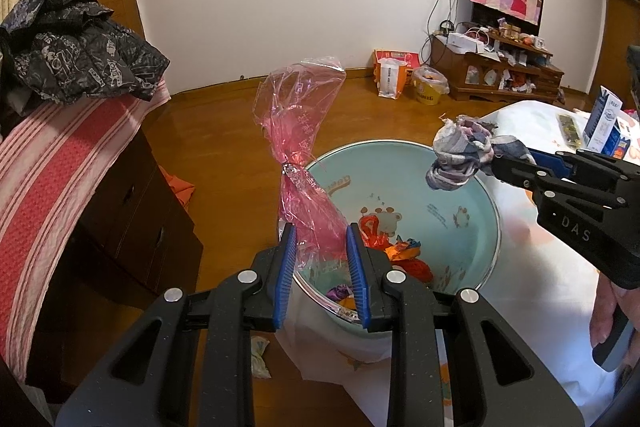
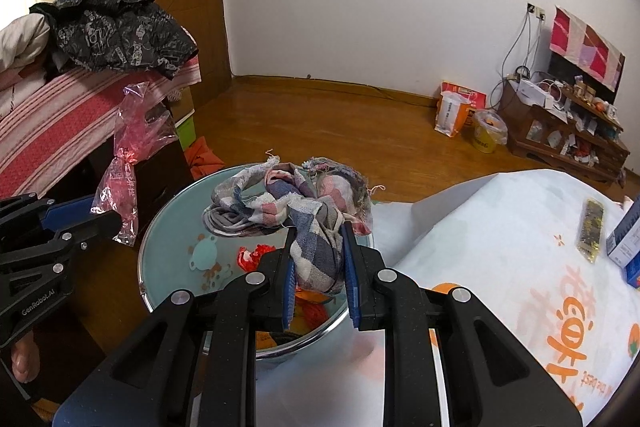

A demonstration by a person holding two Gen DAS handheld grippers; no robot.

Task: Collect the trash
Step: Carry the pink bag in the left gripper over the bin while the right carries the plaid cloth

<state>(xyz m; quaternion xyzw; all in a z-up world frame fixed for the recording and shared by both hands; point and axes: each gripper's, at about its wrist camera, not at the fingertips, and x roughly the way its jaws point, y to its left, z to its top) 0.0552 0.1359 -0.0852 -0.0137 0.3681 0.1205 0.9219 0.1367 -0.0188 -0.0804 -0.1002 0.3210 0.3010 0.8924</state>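
I have both grippers loaded and both held above the basin [image 1: 476,183], the pale blue enamel bowl that sits in the lower centre of each wrist view and already holds orange and red scraps. My left gripper [image 1: 321,259] is closed narrowly on the lower end of the pink cellophane bag [image 1: 298,131]; the bag's long axis runs almost straight up from the jaws toward the upper centre of the left view, twisted at a knot partway along, so most of its length stands above the grip, not below it. My right gripper [image 2: 318,273] is clamped on the crumpled checked rag [image 2: 296,203], whose bulk spills forward past the fingertips and hangs over the basin interior. In the left view the rag appears at right centre, over the basin's far right rim. By my judgement the rag lies more squarely over the bowl, so the right hand is better placed to release first. The bag's tall free end sits near the basin's left edge and could topple outward onto the wooden floor [image 1: 224,131] if let go as it stands.
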